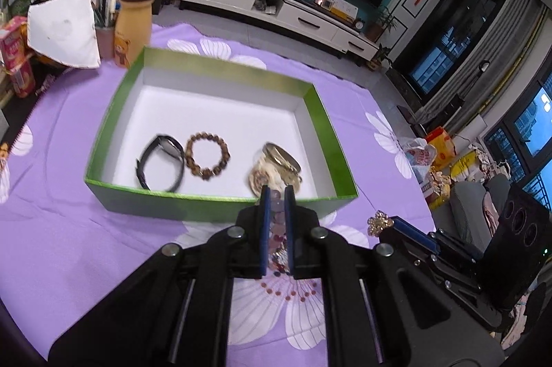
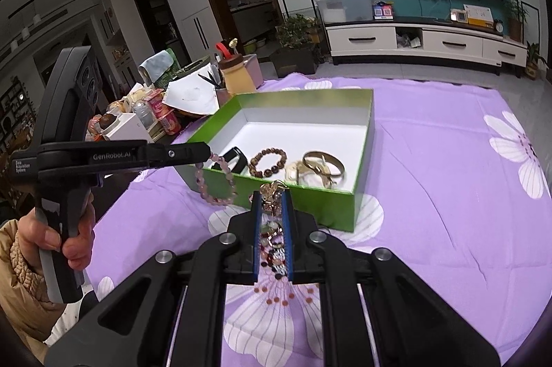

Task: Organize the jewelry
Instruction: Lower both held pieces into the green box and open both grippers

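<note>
Nearest, we hold two clamped grippers: left gripper [image 1: 278, 192] pinches one pale pink bead bracelet [image 2: 215, 180]; right gripper [image 2: 271, 194] pinches one gold ornate brooch [image 1: 378, 222]. Beyond, one green cardboard box [image 1: 220, 204] holds one black watch [image 1: 162, 165], one brown wooden bead bracelet [image 1: 206, 158], gold bangles [image 1: 281, 160], count unclear.

Watch [image 1: 160, 163] left of bracelet [image 1: 207, 160]

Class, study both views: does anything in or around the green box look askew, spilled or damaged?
Nothing stands out. The black band, brown bead bracelet and gold bangles lie inside the green box; the left gripper holds a pink bead bracelet, the right gripper a gold ornament.
</note>
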Demonstrator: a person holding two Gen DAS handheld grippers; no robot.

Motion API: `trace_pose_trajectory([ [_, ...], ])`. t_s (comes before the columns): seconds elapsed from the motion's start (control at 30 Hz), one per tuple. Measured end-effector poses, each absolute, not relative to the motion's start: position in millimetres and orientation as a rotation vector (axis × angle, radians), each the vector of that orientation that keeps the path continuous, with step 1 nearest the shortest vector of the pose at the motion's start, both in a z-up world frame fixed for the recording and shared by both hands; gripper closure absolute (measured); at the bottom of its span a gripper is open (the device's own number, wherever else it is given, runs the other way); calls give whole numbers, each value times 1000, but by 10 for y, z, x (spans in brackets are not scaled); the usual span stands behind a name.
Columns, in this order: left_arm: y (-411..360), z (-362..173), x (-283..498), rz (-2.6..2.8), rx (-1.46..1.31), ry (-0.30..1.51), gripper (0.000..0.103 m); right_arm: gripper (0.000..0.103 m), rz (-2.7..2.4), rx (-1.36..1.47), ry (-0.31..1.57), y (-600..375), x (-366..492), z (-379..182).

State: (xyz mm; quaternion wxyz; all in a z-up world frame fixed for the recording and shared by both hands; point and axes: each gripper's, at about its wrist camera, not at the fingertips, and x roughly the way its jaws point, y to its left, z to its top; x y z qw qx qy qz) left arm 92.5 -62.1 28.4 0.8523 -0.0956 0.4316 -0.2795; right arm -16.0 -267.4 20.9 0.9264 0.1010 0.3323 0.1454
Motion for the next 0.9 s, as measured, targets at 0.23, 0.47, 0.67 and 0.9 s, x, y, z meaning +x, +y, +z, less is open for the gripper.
trace_pose_trajectory([
  [0.23,-582,412,1136,-558,-186,874,96,92,303,172,670,-2549,77,292],
  [0.47,-552,414,1436,-533,-191,867,96,92,295,156,663,-2497,369,340],
  [0.67,-563,342,1729,-502,-189,874,96,92,283,156,687,-2475,671,266],
  [0.9,-642,123,2056,-468,-186,914,96,92,259,146,751,-2402,1079,91],
])
